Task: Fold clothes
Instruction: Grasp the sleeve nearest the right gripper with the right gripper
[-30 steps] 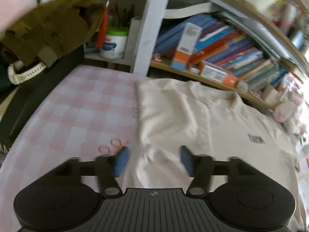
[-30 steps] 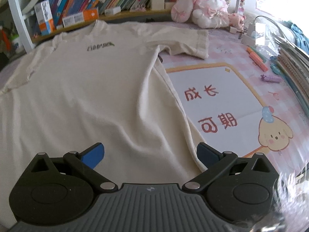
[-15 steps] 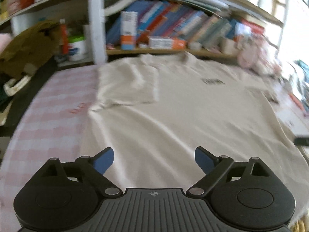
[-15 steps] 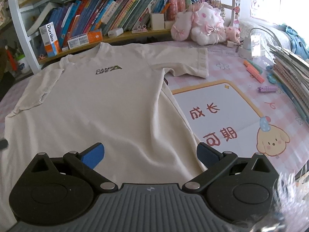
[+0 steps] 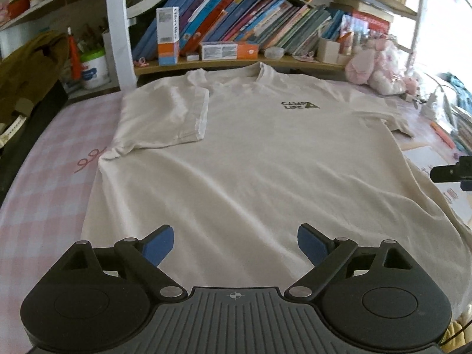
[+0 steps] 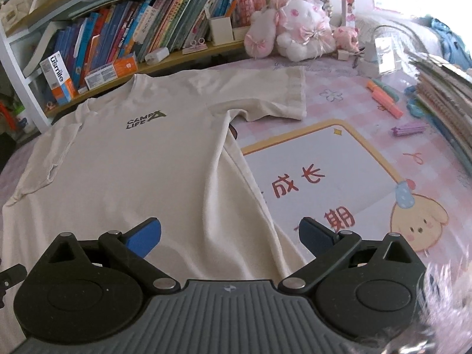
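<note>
Tee (image 5: 265, 159) is spread flat on your pink checked counter (image 5: 44, 183), collar toward the bookshelf (image 5: 236, 29), one sleeve (image 5: 165, 118) folded in over the chest. Your left hand-held gripper (image 5: 236, 243) just spread its jaws and holds nothing. Right hand-held gripper (image 6: 231, 236) gapes wide too, hovering over the hem edge.

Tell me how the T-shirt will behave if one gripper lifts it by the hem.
The T-shirt will probably sag and drape instead of holding its shape: it lies limp, with soft wrinkles across the body. It looks thin and light, so one pinch should lift it. The folded-in sleeve may well fall open, since nothing pins it. Both grippers are open, holding nothing.
</note>
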### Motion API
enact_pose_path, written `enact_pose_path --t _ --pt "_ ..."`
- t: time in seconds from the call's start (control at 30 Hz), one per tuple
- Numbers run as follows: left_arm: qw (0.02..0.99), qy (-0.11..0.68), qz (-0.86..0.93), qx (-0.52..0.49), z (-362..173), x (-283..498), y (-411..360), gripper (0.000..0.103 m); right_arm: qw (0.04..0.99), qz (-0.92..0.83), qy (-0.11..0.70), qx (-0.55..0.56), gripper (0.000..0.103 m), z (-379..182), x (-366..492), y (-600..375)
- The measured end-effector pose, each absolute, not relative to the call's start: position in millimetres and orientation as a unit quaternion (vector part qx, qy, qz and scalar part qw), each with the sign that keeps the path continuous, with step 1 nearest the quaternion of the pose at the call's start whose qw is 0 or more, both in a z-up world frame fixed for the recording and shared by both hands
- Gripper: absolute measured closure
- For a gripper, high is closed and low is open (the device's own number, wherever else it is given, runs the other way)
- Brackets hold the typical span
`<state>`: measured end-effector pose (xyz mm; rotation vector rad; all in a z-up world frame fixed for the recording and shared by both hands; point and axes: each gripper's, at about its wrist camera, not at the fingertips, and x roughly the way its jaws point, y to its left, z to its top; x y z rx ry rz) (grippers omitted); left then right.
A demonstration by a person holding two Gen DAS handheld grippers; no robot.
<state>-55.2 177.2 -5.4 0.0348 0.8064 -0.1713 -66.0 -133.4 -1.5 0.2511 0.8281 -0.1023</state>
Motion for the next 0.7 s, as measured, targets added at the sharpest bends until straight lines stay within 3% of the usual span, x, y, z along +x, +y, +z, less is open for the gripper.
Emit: enact_pose_path --t 0.27,0.57,0.7 --pt "0.919 0.394 -0.033 0.007 -1 -51 140 0.010 0.899 0.005 0.412 0.146 0.003 -11 -27 -180" --pt "0.906 0.422 -0.006 -0.003 -11 -52 85 0.010 0.861 0.068 0.442 0.243 0.042 -24 30 -250" --pt "0.901 0.432 0.019 -0.019 -16 -54 72 0.010 0.829 0.086 0.458 0.309 0.049 -32 53 -276"
